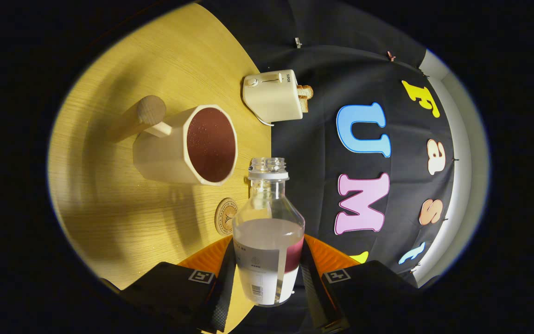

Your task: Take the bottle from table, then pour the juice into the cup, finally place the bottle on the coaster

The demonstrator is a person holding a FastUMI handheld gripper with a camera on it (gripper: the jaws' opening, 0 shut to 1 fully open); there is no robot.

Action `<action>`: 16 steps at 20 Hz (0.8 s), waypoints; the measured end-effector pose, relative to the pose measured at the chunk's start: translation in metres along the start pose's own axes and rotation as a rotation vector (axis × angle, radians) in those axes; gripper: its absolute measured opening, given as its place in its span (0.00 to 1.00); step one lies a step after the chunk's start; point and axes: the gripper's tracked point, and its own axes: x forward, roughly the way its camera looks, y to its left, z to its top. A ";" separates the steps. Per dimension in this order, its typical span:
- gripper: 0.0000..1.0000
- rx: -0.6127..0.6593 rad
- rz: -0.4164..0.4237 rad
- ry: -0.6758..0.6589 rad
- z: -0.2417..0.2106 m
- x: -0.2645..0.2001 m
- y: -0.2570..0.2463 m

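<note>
A bottle (268,232), uncapped and part-empty, sits clamped between the fingers of the gripper (267,273) beside a cup (188,146) already holding red juice, with only the coaster (225,216) on the table (109,208) apparently left to reach.

Light wooden table (123,222) with juice-filled cup (188,146), round coaster (225,216), cream toaster (274,96).
</note>
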 end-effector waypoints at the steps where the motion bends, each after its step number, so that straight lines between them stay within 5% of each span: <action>1: 0.70 -0.010 0.000 0.007 0.000 0.003 -0.001; 16: 0.70 -0.197 -0.036 -0.020 0.004 0.008 -0.007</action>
